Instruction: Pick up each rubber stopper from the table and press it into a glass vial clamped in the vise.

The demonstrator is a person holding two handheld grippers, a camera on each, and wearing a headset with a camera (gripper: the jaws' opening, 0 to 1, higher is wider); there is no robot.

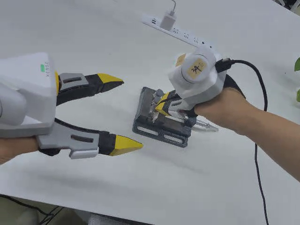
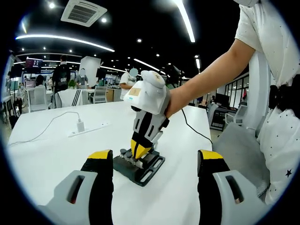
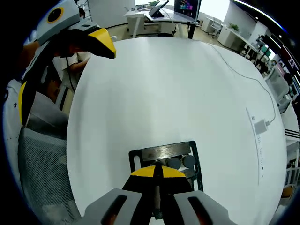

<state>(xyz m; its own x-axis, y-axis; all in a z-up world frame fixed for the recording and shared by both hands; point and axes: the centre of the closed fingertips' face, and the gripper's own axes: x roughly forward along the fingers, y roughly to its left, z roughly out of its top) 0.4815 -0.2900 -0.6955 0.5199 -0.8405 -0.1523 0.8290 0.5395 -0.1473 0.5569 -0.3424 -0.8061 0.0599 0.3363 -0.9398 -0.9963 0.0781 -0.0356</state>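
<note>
I see right gripper (image 1: 162, 107) pointing down onto vise (image 1: 159, 130), yellow tips pressed together; whether something is between them I cannot tell. Vise is dark, blocky metal with slotted base, on smooth white table (image 1: 93, 37). Two round grey stoppers (image 3: 174, 163) sit in vise mouth, just beside tips. Left gripper (image 1: 127, 114) has jaws wide apart, well left of vise.

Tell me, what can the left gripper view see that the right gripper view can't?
The left gripper view adds bright ceiling light strips and the hand holding the white right gripper. The right gripper view adds the shiny steel bar across the black metal vise. Both show that vise, the white table and the white power strip.
</note>
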